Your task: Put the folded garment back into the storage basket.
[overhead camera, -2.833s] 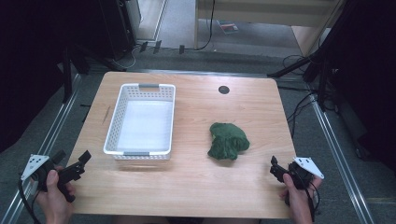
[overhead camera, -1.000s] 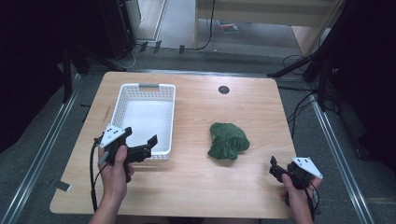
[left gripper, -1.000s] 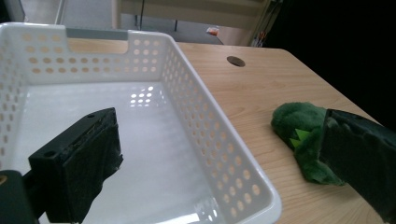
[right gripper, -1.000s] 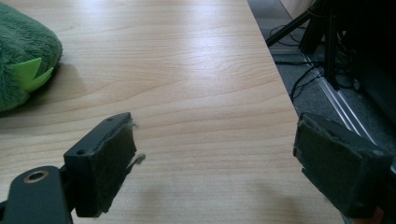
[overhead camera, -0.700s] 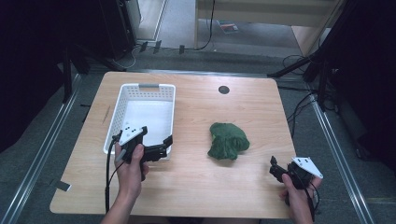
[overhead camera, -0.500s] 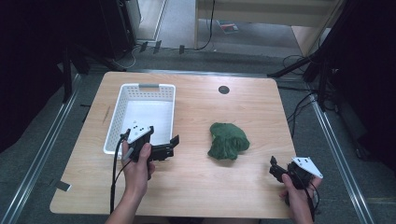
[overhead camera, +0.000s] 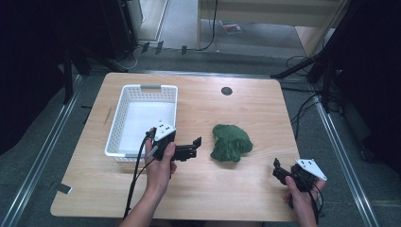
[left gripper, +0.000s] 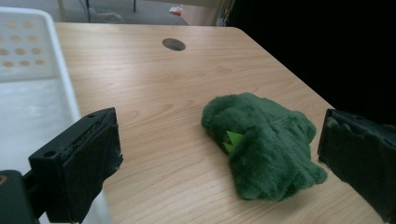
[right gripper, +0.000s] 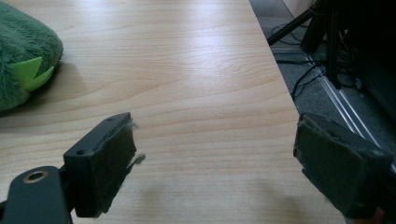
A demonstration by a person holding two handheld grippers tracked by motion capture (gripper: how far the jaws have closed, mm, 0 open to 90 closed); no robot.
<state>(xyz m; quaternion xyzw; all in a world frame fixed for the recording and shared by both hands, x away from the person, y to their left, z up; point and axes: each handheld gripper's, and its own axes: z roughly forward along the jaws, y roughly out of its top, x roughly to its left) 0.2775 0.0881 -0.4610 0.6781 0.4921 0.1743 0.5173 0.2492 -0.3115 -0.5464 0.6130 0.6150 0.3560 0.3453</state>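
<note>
Left gripper: jaws wide, empty, just left of green plush toy; basket behind.

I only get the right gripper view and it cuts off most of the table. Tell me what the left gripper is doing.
Observer: The left gripper is open, beside the white basket, jaws pointing at the green plush toy.
Operator: Say whether it touches the toy.
Observer: No, bare table lies between them in the left gripper view.
Operator: Report the basket's contents.
Observer: It looks empty from the high view.
</note>
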